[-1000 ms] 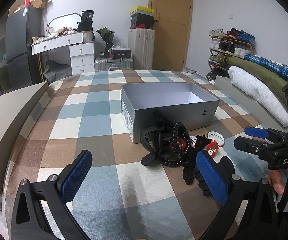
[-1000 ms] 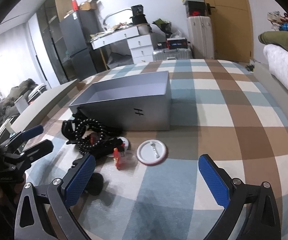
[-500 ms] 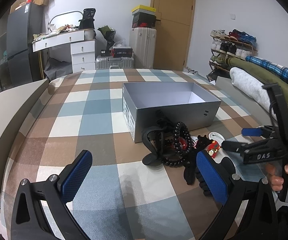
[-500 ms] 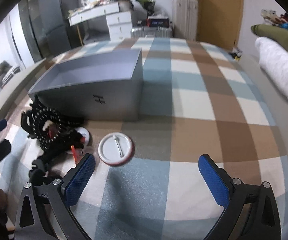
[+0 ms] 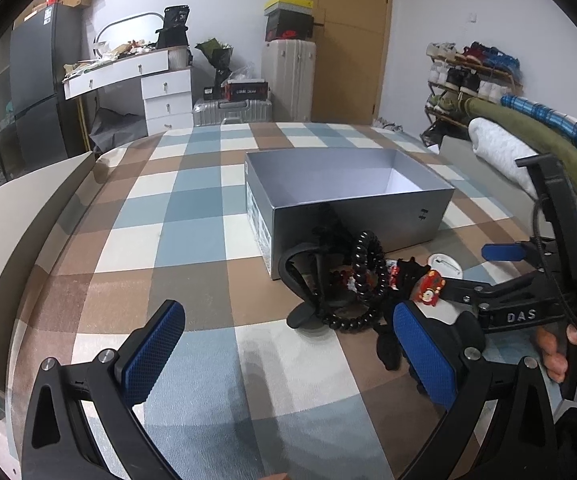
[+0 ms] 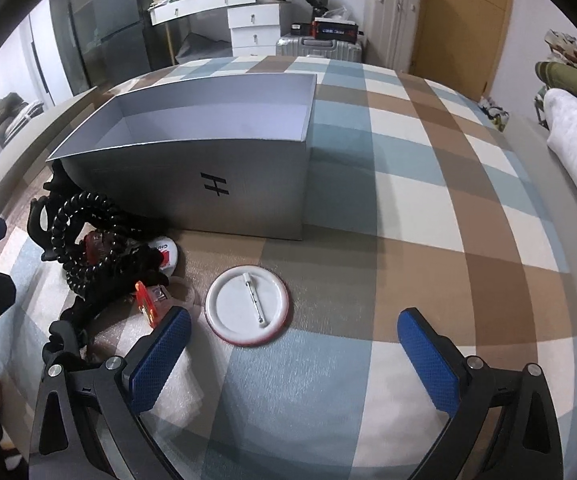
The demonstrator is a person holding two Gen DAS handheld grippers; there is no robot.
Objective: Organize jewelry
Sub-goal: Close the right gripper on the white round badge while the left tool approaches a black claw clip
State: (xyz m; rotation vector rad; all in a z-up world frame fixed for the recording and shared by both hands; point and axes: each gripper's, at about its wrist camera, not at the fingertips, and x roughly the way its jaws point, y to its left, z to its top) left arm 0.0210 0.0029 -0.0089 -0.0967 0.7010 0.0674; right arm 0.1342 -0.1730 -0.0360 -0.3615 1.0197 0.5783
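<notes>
An open silver box (image 5: pixel 352 204) (image 6: pixel 224 168) stands on the checked bedspread. In front of it lies a pile of jewelry: a black bead bracelet (image 5: pixel 364 276) (image 6: pixel 76 248), a black hairband (image 5: pixel 300 280), a small red charm (image 5: pixel 430 290) (image 6: pixel 148 300). A round white pin badge (image 6: pixel 247 306) lies face down by the pile. My left gripper (image 5: pixel 288 356) is open and empty, just short of the pile. My right gripper (image 6: pixel 292 356) is open and empty, low over the badge; it also shows in the left wrist view (image 5: pixel 484 268).
A second white badge (image 6: pixel 164 254) lies partly under the beads. Rolled blankets (image 5: pixel 528 148) lie along the bed's right side. A grey bed frame edge (image 5: pixel 16 216) runs along the left. A dresser, suitcases and a shoe rack stand beyond the bed.
My right gripper has moved forward and down toward the white pin badge, which now sits between its fingers. My left gripper has hardly moved.
</notes>
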